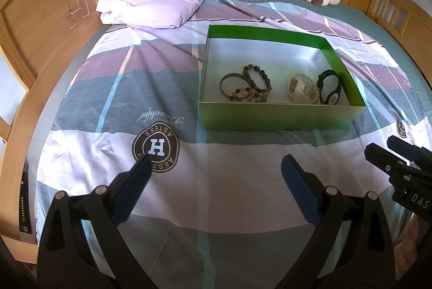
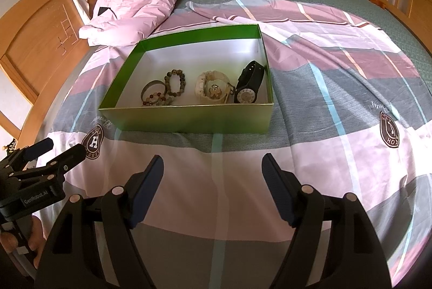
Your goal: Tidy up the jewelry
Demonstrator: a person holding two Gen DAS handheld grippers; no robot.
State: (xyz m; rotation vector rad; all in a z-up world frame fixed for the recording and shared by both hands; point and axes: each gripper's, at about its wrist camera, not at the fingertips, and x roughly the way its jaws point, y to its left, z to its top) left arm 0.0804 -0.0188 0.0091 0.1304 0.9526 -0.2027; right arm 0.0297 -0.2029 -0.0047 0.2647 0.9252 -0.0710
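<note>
In front of the green box (image 1: 280, 116), on the near side of the bed's striped quilt (image 1: 216, 194), both tools hover short of it with nothing held: left gripper (image 1: 214, 171) has its fingers spread wide, right gripper (image 2: 212, 167) likewise spread. All jewelry visible sits inside the box along its near wall: metal bangle (image 2: 152, 89) at the box's left, small bead bracelets (image 2: 159, 99) touching it, dark bead bracelet (image 2: 175, 83) just behind those, cream watch (image 2: 213, 89) toward the box's right, black watch (image 2: 247, 89) beside it at the right wall. The box's far half is bare. Nothing lies loose on the quilt around the box that I can see. Judgement: collecting looks done or nearly so; the step in hand is either finishing or tidying inside. Any next move needs a reach over the near wall, dropping in from above, and a narrow pinch on one piece without dragging the tangled bracelets.
</note>
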